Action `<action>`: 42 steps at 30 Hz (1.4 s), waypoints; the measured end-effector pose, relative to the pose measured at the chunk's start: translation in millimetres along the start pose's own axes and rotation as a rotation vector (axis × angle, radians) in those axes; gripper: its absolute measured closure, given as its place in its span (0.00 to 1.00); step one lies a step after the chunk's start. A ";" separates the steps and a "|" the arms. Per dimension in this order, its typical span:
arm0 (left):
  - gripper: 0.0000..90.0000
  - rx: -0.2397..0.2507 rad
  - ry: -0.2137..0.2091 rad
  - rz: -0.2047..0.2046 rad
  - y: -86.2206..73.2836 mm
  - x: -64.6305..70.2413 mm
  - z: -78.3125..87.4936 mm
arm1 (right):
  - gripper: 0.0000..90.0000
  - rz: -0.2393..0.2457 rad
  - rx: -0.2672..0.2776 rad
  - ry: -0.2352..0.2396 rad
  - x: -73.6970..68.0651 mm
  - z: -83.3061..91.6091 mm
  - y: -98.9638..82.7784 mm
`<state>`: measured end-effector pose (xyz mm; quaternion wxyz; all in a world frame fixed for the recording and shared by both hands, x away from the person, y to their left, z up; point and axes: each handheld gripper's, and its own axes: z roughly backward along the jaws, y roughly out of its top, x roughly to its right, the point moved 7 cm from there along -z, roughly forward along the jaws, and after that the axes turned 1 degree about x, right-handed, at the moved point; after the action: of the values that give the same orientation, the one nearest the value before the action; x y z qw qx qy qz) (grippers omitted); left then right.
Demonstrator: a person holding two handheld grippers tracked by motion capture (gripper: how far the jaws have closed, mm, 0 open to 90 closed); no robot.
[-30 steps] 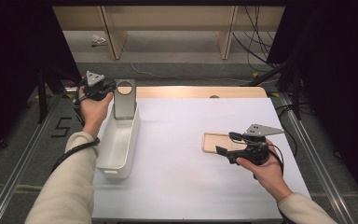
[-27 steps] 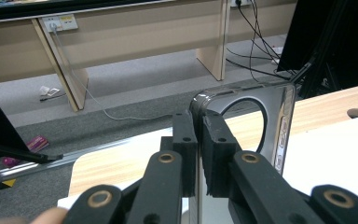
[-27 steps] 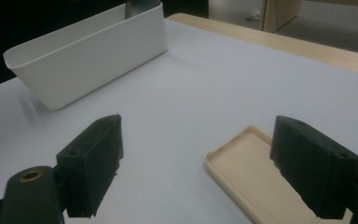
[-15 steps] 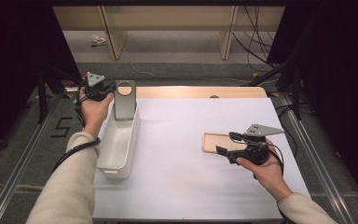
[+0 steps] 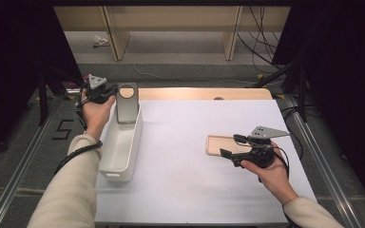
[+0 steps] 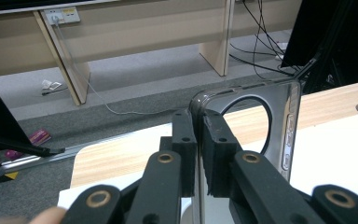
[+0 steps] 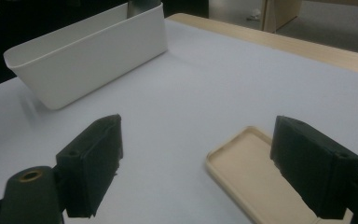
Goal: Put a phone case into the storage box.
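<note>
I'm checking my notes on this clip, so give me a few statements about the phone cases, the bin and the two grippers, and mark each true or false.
1. The left gripper is shut on the grey phone case. True.
2. The right gripper is clamped on the beige phone case. False: its jaws stand open over it.
3. The beige phone case lies inside the white bin. False: it lies on the white table.
4. The grey phone case stands at the bin's far end. True.

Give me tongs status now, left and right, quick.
Left tongs: closed on the edge of the grey phone case, held over the white bin.
Right tongs: open, holding nothing, by the beige phone case.
</note>
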<state>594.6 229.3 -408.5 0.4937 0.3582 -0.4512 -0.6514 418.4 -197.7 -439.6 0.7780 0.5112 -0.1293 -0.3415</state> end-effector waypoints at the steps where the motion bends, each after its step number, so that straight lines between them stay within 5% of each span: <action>1: 0.93 -0.002 0.001 -0.001 -0.4 -0.3 -0.1 | 0.20 0.000 0.001 0.000 0.1 0.0 0.1; 42: 0.92 -0.060 0.036 -0.022 -19.7 -6.3 -10.8 | 0.19 0.001 -0.005 0.003 0.3 -0.7 -0.7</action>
<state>599.8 234.9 -430.6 0.5052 0.3598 -0.4186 -0.6634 418.8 -197.5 -440.6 0.7796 0.5098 -0.1275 -0.3406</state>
